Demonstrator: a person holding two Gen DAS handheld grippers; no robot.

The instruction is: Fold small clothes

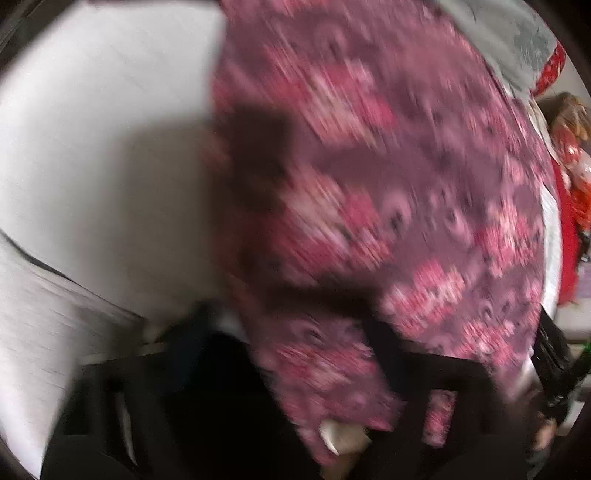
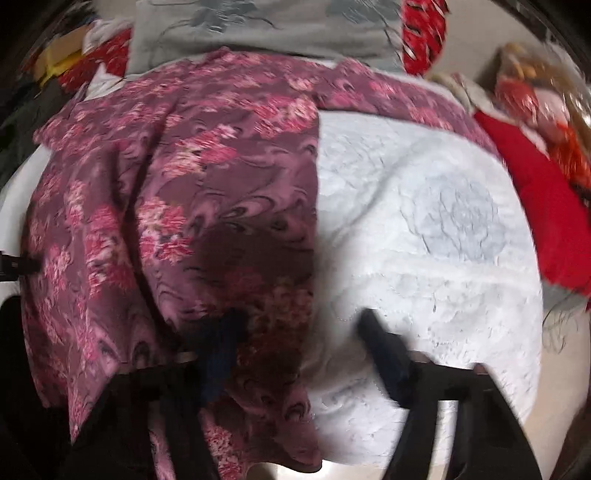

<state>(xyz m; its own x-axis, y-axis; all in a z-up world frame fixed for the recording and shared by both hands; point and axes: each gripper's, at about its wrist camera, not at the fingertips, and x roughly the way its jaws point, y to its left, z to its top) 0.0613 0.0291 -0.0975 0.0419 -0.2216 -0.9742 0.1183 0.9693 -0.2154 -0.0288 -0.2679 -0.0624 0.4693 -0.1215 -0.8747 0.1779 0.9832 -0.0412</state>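
Note:
A purple garment with pink flowers (image 2: 177, 192) lies on a white textured bedspread (image 2: 424, 258), its right edge folded over in a straight line. My right gripper (image 2: 299, 325) hangs over the garment's lower right edge with its fingers (image 2: 384, 350) apart and nothing between them. In the blurred left wrist view the same garment (image 1: 388, 177) hangs over my left gripper (image 1: 321, 369); a strip of it runs down between the black fingers (image 1: 395, 354), which appear shut on it.
A grey pillow (image 2: 266, 29) lies at the head of the bed. Red cloth (image 2: 535, 206) and a pile of red and orange things (image 2: 532, 99) lie at the right. More clutter (image 2: 66, 59) sits at the far left.

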